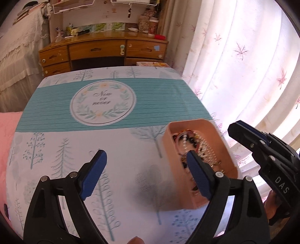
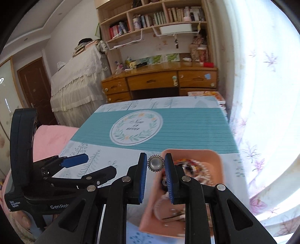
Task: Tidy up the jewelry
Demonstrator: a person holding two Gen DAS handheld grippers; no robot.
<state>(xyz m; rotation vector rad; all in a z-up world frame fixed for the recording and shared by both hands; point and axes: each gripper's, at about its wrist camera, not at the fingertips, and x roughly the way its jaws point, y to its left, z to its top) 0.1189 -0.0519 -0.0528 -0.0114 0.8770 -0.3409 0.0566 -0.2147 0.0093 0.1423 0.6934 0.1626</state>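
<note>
Right gripper [image 2: 155,165]: black frame, blue ribbed pads, jaws drawn close and clamped on a round brooch [image 2: 155,162] held between the fingertips. The brooch has a pale pearly centre and a dark, sparkling scalloped rim; it hangs above the near left edge of the tray, clear of the table. In the left wrist view this gripper [image 1: 234,129] enters from the right edge, above the tray's right side; the brooch is not visible there.

Left gripper [image 1: 146,159]: same make, jaws spread wide, nothing between them. Its right fingertip lies over the tray in the picture; whether it touches the contents cannot be told. Its left fingertip is above bare tablecloth. In the right wrist view it [image 2: 97,165] sits to the left of the right gripper, jaws apart, over the cloth.

Tray [image 1: 232,165]: pink, rectangular, rounded corners, low walls, standing on the table near its right edge, close to the curtain. Contents: a tangle of jewelry [image 1: 189,138], including pearl-like bead strands and red and dark pieces; individual items are blurred.

Table [image 1: 56,150]: covered by a pale cloth printed with trees, with a teal striped band and a round wreath emblem [image 1: 102,104] across the middle.

Surroundings: white curtain [image 1: 243,56] with pink leaf print to the right; wooden desk [image 1: 105,48] with drawers beyond the table; bookshelf [image 2: 150,16] above it.
</note>
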